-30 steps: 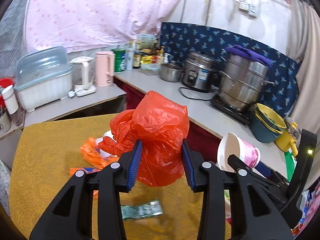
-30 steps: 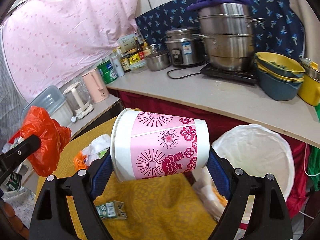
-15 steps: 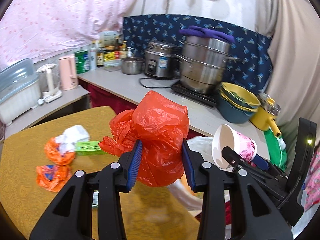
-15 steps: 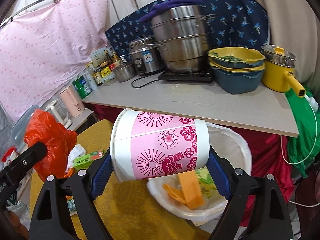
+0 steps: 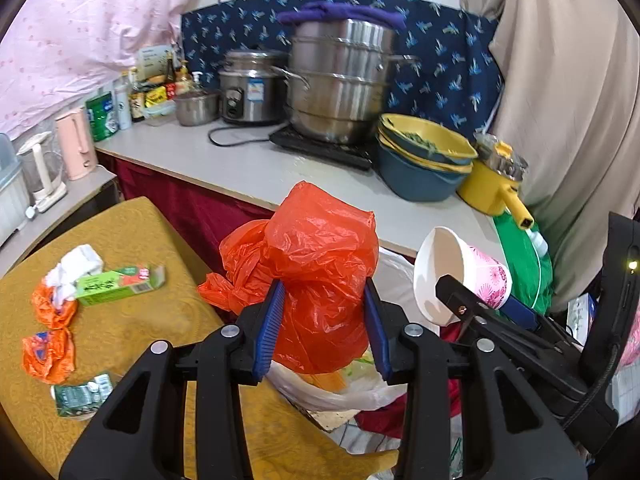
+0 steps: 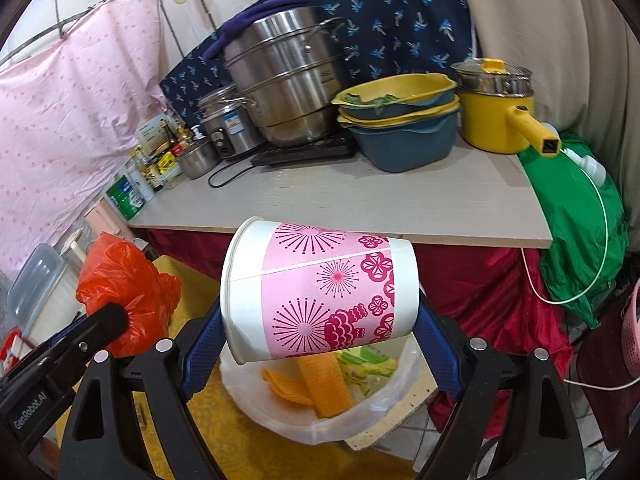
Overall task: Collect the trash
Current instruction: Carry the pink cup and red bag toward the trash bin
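Our 2 left fingers (image 5: 272, 320) are pressing their blue pads into the sides of a crumpled orange bag (image 5: 320, 272), so the left gripper (image 5: 322, 322) is clamped on it and holding it in the air. In the left view the bag is hanging at the center, above the white-lined bin (image 5: 340, 388) that is peeking out at 6 o'clock below it.

Our right gripper (image 6: 320, 340) is squeezing a pink and white paper cup (image 6: 320, 292) between its 2 blue pads. The cup is lying on its side with its open mouth facing 9 o'clock, and it is hovering directly over the bin (image 6: 280, 412), which is showing orange and green scraps (image 6: 320, 380) inside its white liner. In that same view the orange bag (image 6: 124, 288) is sitting at 9 o'clock, just beside the cup.

On the yellow table (image 5: 132, 240), at 9 o'clock in the left view, more trash is lying: a green box (image 5: 120, 282), a white tissue (image 5: 76, 264), 2 orange wrappers (image 5: 50, 340), and a small green packet (image 5: 82, 394) near 8 o'clock. All of these are well apart from both grippers.

At 12 o'clock the counter (image 6: 360, 200) is carrying a steel steamer pot (image 6: 288, 80), stacked bowls (image 6: 400, 120) and a yellow pot (image 6: 496, 116).
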`<state>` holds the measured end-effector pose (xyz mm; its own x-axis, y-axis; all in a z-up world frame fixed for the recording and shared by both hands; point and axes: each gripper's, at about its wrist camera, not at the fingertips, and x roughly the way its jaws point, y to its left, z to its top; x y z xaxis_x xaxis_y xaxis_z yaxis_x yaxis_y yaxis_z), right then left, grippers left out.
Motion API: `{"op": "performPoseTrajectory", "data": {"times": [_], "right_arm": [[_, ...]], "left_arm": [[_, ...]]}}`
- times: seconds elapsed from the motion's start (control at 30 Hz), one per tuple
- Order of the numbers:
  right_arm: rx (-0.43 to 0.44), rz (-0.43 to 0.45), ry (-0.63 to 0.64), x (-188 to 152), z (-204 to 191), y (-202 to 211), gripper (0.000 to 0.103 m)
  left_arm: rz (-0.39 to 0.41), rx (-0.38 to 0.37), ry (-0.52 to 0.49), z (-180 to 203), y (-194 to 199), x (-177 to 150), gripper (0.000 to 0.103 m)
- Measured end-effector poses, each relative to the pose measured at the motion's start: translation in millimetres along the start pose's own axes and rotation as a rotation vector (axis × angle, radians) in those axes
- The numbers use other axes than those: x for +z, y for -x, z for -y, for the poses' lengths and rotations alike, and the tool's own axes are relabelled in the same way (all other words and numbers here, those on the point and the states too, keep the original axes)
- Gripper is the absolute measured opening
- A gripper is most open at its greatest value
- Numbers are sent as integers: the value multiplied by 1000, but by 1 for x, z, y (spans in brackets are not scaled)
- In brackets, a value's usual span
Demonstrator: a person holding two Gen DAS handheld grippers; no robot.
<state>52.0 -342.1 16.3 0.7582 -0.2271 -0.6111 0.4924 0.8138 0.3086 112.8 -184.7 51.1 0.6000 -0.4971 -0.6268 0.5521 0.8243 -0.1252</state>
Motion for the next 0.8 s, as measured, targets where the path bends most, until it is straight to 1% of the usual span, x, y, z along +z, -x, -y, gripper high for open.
{"op": "performPoseTrajectory", "data": {"times": [0.17,0.3,0.5,0.63,0.67,0.8], "right_arm": [[-21,-9,-32,-3,22,-4,83],[-28,-14,-44,-4,32,-7,83],[-31,-24,-55,-5,40,-14,83],[-33,-30,-59,-6,43,-18,83],[-34,-32,-60,-6,43,-19,83],[-35,-41,-62,-7,44,-24,83]], "left_arm": [[-33,-10,-17,15,-18,-3,37],[-53,-15,-26,23,-29,-6,37],[-91,-31,-20,27,-46,-8,37],[-90,-31,-15,28,-53,-8,37],[-90,-29,-15,28,-54,-8,39],[-97,-24,-1,25,-59,-8,51]]}}
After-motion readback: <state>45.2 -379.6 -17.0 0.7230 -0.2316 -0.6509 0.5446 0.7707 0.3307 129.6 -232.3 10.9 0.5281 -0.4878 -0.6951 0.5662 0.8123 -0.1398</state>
